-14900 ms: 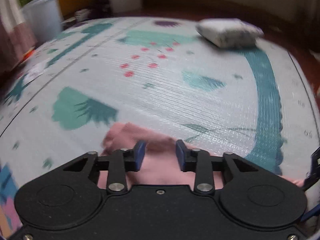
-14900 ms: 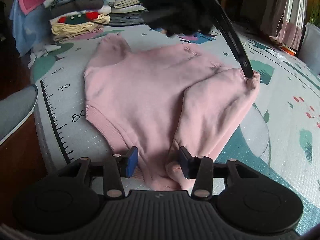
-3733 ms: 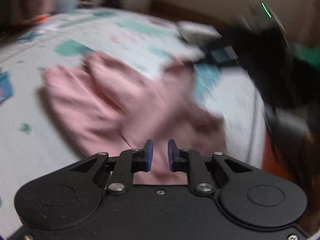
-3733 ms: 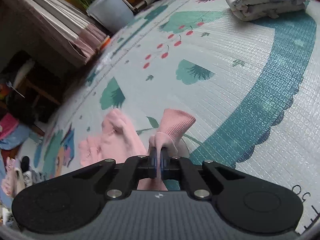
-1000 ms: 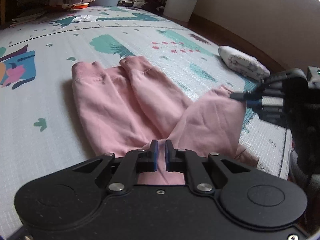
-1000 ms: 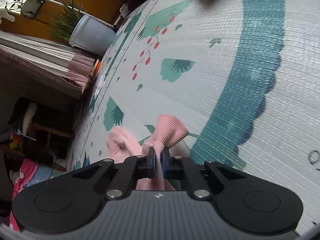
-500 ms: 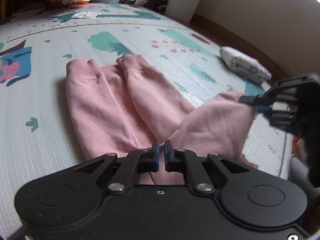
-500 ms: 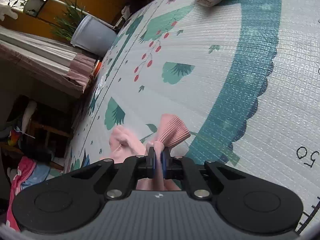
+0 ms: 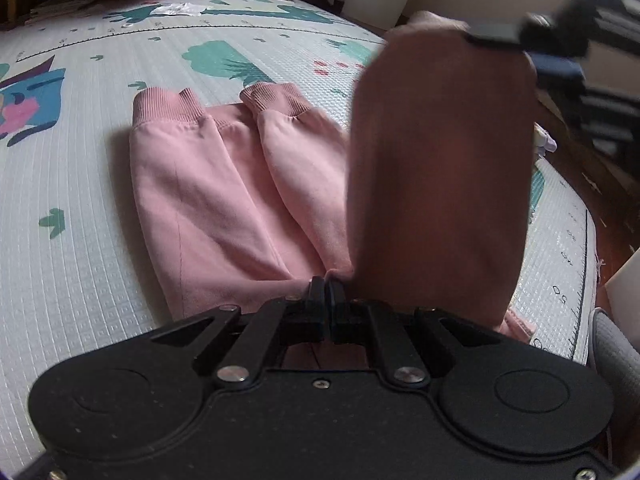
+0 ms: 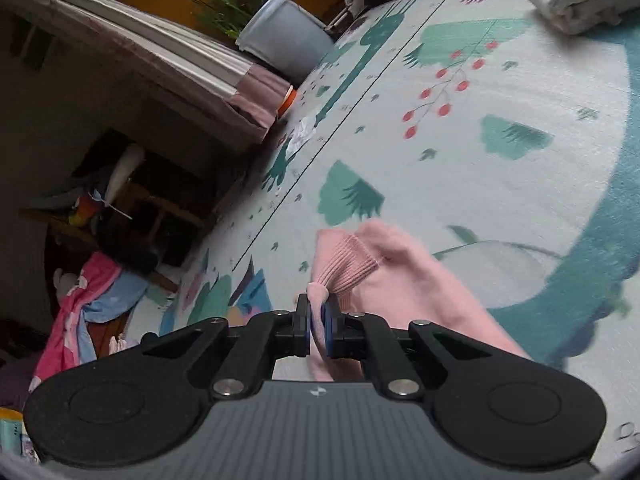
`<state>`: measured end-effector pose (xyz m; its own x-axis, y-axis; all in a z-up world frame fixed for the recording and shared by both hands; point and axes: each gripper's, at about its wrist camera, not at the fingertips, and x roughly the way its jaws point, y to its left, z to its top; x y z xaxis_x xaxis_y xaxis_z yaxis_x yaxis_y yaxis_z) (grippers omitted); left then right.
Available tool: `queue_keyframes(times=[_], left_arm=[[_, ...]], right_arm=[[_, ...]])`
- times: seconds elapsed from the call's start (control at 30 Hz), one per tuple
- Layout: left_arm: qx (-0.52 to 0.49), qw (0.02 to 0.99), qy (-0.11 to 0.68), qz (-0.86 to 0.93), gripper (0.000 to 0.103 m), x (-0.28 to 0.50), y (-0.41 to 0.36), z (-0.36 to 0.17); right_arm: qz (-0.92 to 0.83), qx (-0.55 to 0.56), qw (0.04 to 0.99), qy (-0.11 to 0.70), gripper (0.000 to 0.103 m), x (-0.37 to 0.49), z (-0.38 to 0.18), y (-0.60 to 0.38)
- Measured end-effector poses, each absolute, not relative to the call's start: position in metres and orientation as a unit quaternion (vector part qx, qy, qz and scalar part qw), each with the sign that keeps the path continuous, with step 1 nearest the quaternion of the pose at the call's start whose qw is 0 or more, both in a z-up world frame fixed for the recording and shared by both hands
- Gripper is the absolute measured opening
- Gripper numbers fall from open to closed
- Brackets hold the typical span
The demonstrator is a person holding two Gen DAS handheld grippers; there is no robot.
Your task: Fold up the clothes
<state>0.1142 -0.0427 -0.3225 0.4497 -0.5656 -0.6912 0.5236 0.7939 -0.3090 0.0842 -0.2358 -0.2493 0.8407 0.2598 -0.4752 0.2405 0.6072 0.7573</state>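
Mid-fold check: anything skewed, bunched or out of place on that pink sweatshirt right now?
Nothing looks wrong. The pink sweatshirt lies flat on the mat, both cuffs side by side; the right gripper holds the hem lifted, the left gripper pinches the near edge.

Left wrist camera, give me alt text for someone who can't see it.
The left gripper is shut on the near edge of a pink garment on a patterned play mat. The right gripper holds the garment's other end lifted high.
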Motion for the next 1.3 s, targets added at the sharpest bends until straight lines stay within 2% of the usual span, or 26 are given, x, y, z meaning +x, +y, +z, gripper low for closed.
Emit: queue_keyframes(times=[0.23,0.3,0.37,0.43,0.5,0.6,0.63,0.7,0.77,0.87,1.13,1.3], left_arm=[[-0.107,0.857,0.394,-0.315,0.005,0.108,-0.001,-0.297],[-0.176,0.850,0.380,-0.319,0.006,0.113,0.021,-0.282],[-0.274,0.821,0.380,-0.327,0.012,0.126,0.045,-0.277],[-0.338,0.791,0.387,-0.331,0.035,0.139,0.062,-0.278],[-0.390,0.759,0.398,-0.337,0.048,0.152,0.078,-0.279],[-0.409,0.732,0.429,-0.336,0.048,0.163,0.085,-0.285],[-0.398,0.737,0.439,-0.325,0.048,0.163,0.087,-0.287],[-0.378,0.747,0.457,-0.302,0.048,0.163,0.090,-0.292],[-0.373,0.755,0.461,-0.279,0.048,0.154,0.100,-0.294],[-0.374,0.766,0.462,-0.244,0.048,0.133,0.115,-0.297],[-0.391,0.754,0.476,-0.228,0.051,0.096,0.121,-0.291],[-0.403,0.747,0.477,-0.228,0.054,0.109,0.103,-0.273]], right_arm=[[-0.012,0.375,0.878,0.298,0.009,0.089,-0.232,-0.215],[-0.001,0.359,0.883,0.303,0.010,0.089,-0.232,-0.211],[0.019,0.329,0.892,0.310,0.012,0.092,-0.232,-0.201],[0.044,0.245,0.915,0.319,0.012,0.095,-0.230,-0.181],[0.066,0.160,0.928,0.331,0.013,0.096,-0.234,-0.157],[0.107,0.054,0.931,0.345,0.016,0.096,-0.247,-0.123],[0.127,0.029,0.927,0.351,0.020,0.094,-0.252,-0.112],[0.158,-0.006,0.920,0.358,0.036,0.088,-0.260,-0.094],[0.185,-0.036,0.913,0.361,0.038,0.077,-0.265,-0.079],[0.213,-0.068,0.909,0.351,0.048,0.054,-0.261,-0.065],[0.223,-0.089,0.897,0.370,0.050,0.014,-0.266,-0.076],[0.242,-0.108,0.886,0.380,0.050,0.009,-0.275,-0.063]])
